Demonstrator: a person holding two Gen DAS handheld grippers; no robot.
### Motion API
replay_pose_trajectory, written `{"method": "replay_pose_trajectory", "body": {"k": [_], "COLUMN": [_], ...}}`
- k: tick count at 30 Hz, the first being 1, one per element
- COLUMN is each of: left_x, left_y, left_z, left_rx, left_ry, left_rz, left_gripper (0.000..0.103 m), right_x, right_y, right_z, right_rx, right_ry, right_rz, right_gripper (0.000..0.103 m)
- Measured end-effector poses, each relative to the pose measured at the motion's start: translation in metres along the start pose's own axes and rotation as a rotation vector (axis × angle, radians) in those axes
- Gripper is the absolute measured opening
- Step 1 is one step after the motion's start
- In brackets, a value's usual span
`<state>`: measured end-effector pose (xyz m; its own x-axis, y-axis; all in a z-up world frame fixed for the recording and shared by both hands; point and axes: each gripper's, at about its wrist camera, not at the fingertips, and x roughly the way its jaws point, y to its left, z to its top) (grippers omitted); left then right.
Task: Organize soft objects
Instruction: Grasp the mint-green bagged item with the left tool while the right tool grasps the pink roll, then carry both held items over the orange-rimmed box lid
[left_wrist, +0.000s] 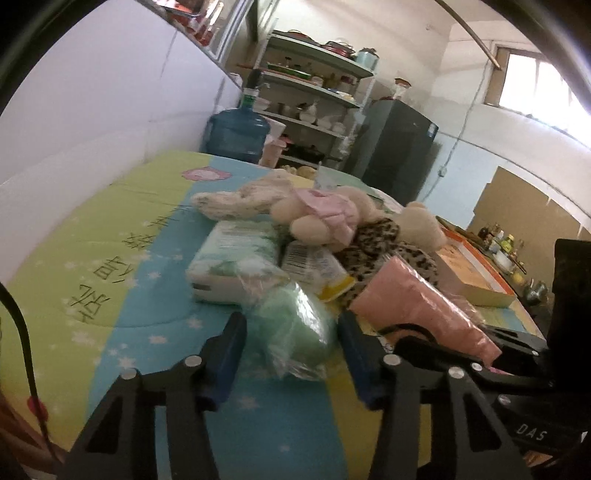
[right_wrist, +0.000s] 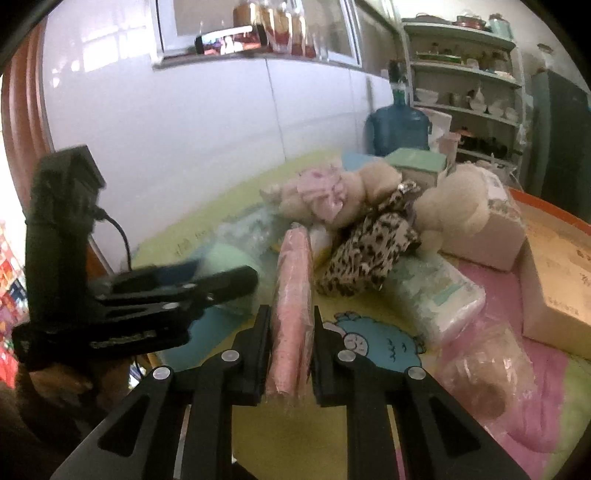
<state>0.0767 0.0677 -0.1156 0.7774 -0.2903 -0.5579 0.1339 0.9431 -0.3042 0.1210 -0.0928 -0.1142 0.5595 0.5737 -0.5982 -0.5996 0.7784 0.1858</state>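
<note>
Pink and plastic-wrapped, the rolled cloth (right_wrist: 291, 295) sits pinched between your right tongs (right_wrist: 291, 325) at lower centre of the right wrist view, its far end reaching up toward the leopard-print fabric (right_wrist: 369, 243). Your left tongs (left_wrist: 291, 332) are spread wide around the green bagged bundle (left_wrist: 291, 328) at lower centre of the left wrist view; whether the blue pads (left_wrist: 231, 339) touch it, you cannot tell. Both bundles lie over the cartoon-print bedcover (left_wrist: 110, 266). Behind them, mid-frame, a cream plush toy in a pink dress (left_wrist: 321, 214) rests on tissue packs (left_wrist: 236, 258), and a cardboard box (right_wrist: 557, 273) sits at right.
</note>
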Motion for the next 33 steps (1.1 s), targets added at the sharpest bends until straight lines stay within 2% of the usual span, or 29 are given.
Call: {"method": "replay_pose_trajectory", "body": {"k": [4, 10, 15, 25, 33], "left_x": [0.0, -0.005, -0.017, -0.04, -0.039], "left_y": [-0.008, -0.014, -0.028, -0.051, -0.081], "left_z": [-0.001, -0.002, 0.002, 0.029, 0.058], "left_rx": [0.024, 0.024, 0.06, 0.109, 0.157], "left_ry": [-0.005, -0.019, -0.067, -0.154, -0.193], "left_rz": [-0.004, -0.001, 0.008, -0.013, -0.063], "left_gripper": [0.043, 0.041, 0.041, 0.041, 0.041], "right_x": [-0.009, -0.031, -0.042, -0.08, -0.124], "right_y": [0.006, 0.016, 0.015, 0.006, -0.02], "right_z": [-0.001, -0.003, 0.003, 0.013, 0.015], "right_rx": [0.013, 0.034, 0.037, 0.06, 0.102], "right_ry": [-0.034, -0.091, -0.144, -0.258, -0.348], "right_rz": [0.0, -0.001, -0.008, -0.049, -0.135], "right_gripper": [0.018, 0.018, 0.018, 0.018, 0.018]}}
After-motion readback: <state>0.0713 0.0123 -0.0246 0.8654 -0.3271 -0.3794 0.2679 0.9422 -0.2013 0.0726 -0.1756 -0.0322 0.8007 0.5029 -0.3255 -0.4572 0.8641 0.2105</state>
